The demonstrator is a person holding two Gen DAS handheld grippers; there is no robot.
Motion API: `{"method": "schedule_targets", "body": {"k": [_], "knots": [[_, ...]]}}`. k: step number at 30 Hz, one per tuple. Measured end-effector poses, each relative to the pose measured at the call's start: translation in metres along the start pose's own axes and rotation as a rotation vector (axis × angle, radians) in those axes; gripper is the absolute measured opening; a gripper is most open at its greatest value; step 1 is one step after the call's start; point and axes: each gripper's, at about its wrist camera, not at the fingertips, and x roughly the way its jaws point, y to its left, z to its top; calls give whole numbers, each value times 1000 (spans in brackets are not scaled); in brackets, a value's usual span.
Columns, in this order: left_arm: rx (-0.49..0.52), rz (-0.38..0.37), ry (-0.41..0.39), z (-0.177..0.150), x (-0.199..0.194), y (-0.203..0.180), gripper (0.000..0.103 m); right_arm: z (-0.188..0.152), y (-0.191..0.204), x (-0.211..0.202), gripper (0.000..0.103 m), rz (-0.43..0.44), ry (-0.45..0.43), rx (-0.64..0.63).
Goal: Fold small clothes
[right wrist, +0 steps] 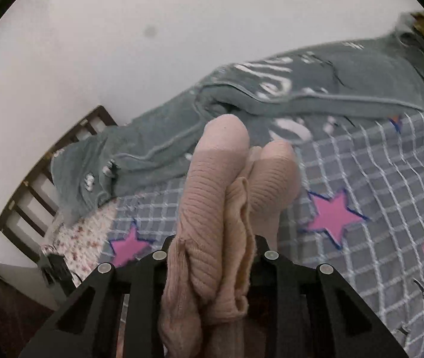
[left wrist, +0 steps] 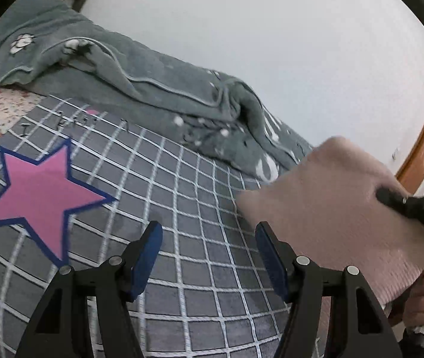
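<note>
Two pink socks (right wrist: 212, 197) — one hand-held gripper (right wrist: 212, 247)

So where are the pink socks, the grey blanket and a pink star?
pink socks (right wrist: 212, 208): right wrist view, ribbed leg part.
grey blanket (left wrist: 158, 83): left wrist view, rumpled middle.
pink star (left wrist: 38, 191): left wrist view, its centre.

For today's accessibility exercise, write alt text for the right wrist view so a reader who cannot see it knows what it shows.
The right hand-held gripper is clamped on a bunched pair of pink ribbed socks, their toes pointing away from the camera. Beyond lie a grey checked bedsheet with pink stars, a rumpled grey-green blanket and a white wall.
</note>
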Motion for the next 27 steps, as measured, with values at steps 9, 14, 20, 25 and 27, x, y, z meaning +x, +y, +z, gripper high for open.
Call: {"method": "schedule_targets", "body": {"k": [9, 14, 20, 25, 27], "knots": [[-24, -21, 9, 6, -1, 9, 63, -33, -56, 29, 27, 75, -25, 176], [-27, -64, 47, 1, 11, -4, 63, -92, -178, 67, 28, 35, 69, 442], [120, -43, 114, -21, 27, -41, 63, -78, -177, 47, 37, 50, 57, 302], [213, -92, 179, -45, 28, -68, 63, -76, -154, 9, 39, -42, -28, 15], [249, -120, 201, -57, 25, -78, 63, -84, -153, -5, 41, -14, -47, -53]]}}
